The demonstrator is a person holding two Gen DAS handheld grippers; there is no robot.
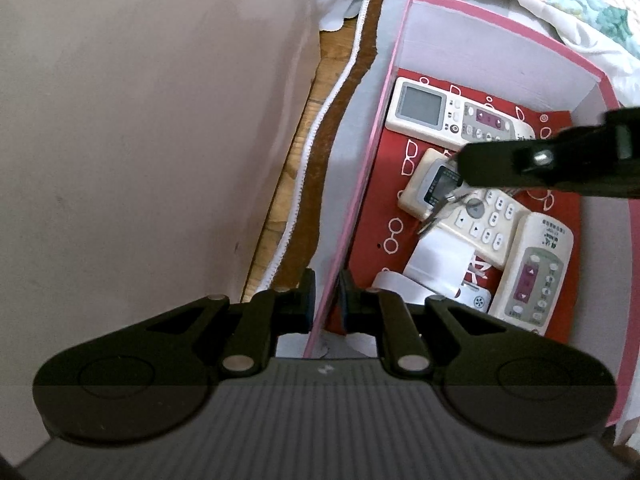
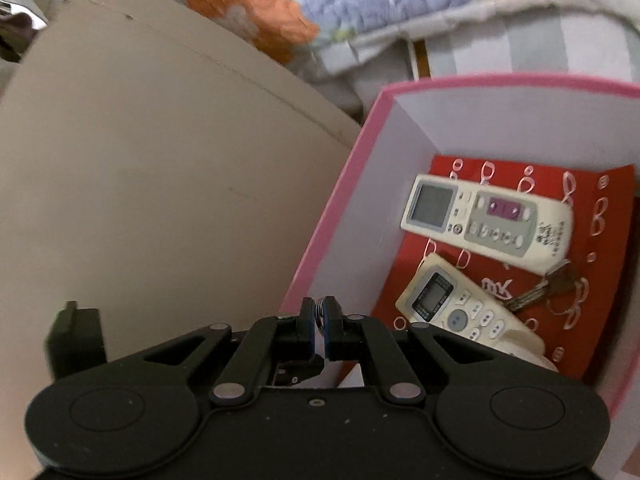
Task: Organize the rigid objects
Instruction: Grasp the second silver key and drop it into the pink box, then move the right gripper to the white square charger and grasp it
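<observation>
A pink-rimmed box (image 1: 362, 184) with a red lining holds several cream remote controls (image 1: 452, 114) and a white packet (image 1: 436, 260). My left gripper (image 1: 326, 300) straddles the box's left wall, jaws nearly closed on it. My right gripper (image 2: 320, 318) is shut on a metal key ring (image 2: 320, 312) above the box's left part; it also shows from the side in the left wrist view (image 1: 464, 168), with keys (image 1: 440, 208) dangling below. In the right wrist view, a remote (image 2: 488, 220), a second one (image 2: 460, 312) and a bunch of keys (image 2: 540, 288) lie in the box (image 2: 332, 216).
A beige cabinet side (image 1: 140, 140) stands left of the box. A strip of wooden floor (image 1: 296, 152) with a white trim runs between them. A floral quilt (image 2: 360, 0) lies behind the box.
</observation>
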